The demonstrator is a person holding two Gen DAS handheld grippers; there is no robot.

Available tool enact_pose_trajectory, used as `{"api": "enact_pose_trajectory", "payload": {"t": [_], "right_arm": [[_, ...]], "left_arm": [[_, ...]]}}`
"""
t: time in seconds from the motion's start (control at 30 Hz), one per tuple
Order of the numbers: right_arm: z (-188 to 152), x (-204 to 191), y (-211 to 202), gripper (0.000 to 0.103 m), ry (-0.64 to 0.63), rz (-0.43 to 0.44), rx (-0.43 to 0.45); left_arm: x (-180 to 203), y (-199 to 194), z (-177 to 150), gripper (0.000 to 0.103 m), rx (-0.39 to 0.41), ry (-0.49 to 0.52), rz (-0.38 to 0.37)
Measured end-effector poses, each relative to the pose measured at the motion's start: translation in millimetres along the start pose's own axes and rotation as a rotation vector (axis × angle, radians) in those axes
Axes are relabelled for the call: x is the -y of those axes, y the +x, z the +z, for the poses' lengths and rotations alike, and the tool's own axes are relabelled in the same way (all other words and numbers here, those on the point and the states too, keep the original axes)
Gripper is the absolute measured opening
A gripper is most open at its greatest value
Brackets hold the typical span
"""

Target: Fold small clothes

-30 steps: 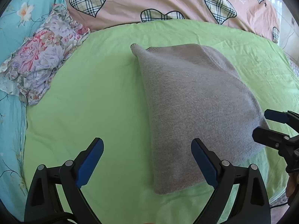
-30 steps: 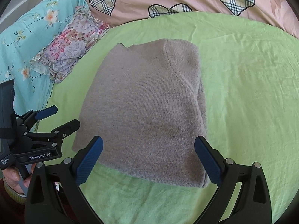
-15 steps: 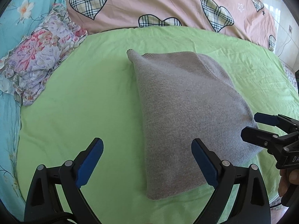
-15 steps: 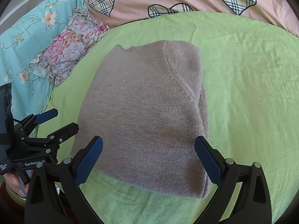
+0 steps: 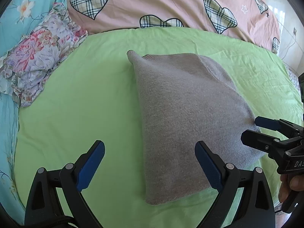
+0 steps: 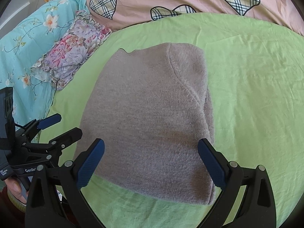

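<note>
A grey knitted garment (image 5: 186,117) lies folded into a compact block on the green sheet (image 5: 79,104); it also shows in the right wrist view (image 6: 150,117). My left gripper (image 5: 150,163) is open and empty, above the garment's near left edge. My right gripper (image 6: 151,161) is open and empty, over the garment's near edge. The right gripper shows in the left wrist view (image 5: 250,129) at the garment's right corner. The left gripper shows in the right wrist view (image 6: 64,125) beside the garment's left edge.
A folded floral cloth (image 5: 38,57) lies at the left on a turquoise flowered cover (image 6: 22,43). A pink quilt with plaid hearts (image 5: 171,5) runs along the back. The green sheet (image 6: 256,95) stretches right of the garment.
Both grippers have pulled back slightly toward me and stayed open. The garment has not moved on the sheet.
</note>
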State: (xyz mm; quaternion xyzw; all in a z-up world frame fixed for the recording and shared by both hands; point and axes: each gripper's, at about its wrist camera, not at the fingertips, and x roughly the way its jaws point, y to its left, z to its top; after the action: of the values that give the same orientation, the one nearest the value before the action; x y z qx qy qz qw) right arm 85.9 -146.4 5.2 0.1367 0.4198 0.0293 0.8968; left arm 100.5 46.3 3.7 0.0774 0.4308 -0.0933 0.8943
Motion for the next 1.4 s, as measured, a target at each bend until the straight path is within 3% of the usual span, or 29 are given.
{"api": "enact_pose_trajectory", "payload": {"t": [1.4], "right_arm": [[-1.3,-3.3,0.9,0.098,0.002,0.002,0.000]], "left_arm": [[0.9,-1.6,0.2,0.098,0.011,0.023,0.005]]}}
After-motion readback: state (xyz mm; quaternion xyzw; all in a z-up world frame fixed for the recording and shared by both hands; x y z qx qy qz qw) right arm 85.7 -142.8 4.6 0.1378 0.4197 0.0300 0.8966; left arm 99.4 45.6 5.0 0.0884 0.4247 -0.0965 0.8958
